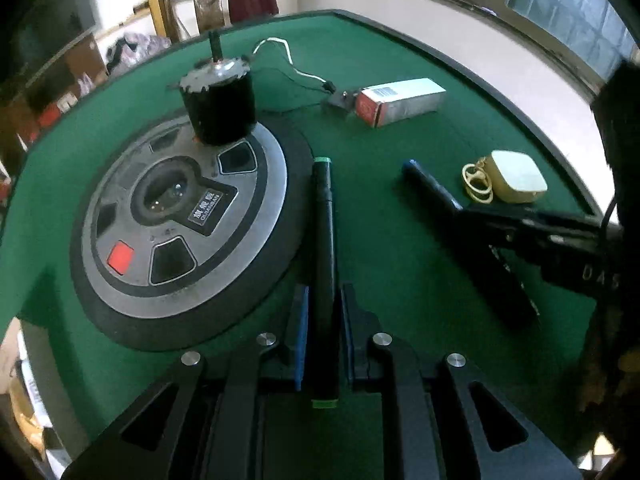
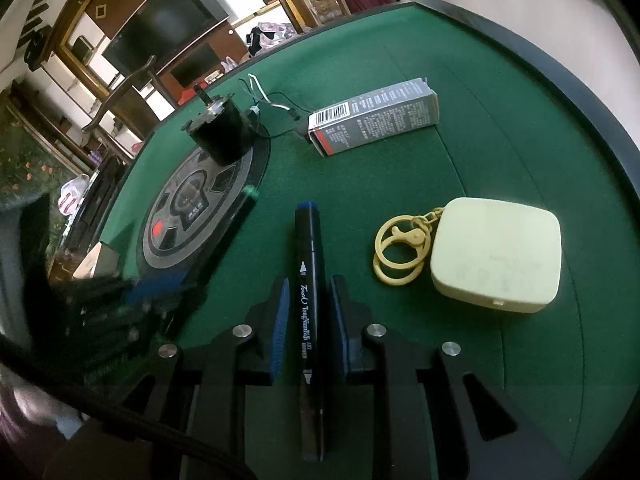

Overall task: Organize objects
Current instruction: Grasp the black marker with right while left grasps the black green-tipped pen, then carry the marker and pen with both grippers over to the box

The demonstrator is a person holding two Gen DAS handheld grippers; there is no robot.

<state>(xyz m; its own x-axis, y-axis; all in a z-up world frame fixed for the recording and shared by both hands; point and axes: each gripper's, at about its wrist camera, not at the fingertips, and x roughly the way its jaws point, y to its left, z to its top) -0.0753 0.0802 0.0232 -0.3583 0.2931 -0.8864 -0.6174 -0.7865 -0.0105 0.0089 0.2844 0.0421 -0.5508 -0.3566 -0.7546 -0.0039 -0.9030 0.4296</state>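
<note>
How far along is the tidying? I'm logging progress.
Nothing looks put away yet. In hand: left gripper holds the green-capped marker, right gripper the blue-capped marker. Left: motor, grey box and yellow case sit loose on the table.

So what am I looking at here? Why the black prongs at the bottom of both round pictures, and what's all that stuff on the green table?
There is no robot: a person holds a two-finger gripper in each hand, and each carries a wide-angle camera looking along its fingers. That explains the prongs.

The left gripper is shut on a black marker with green ends. The right gripper is shut on a black marker with a blue cap; the left view also shows it from the side.

On the green felt table lie a round grey and black dial panel with a black cylindrical motor standing on it, a grey and red carton, and a pale yellow case with key rings.
</note>
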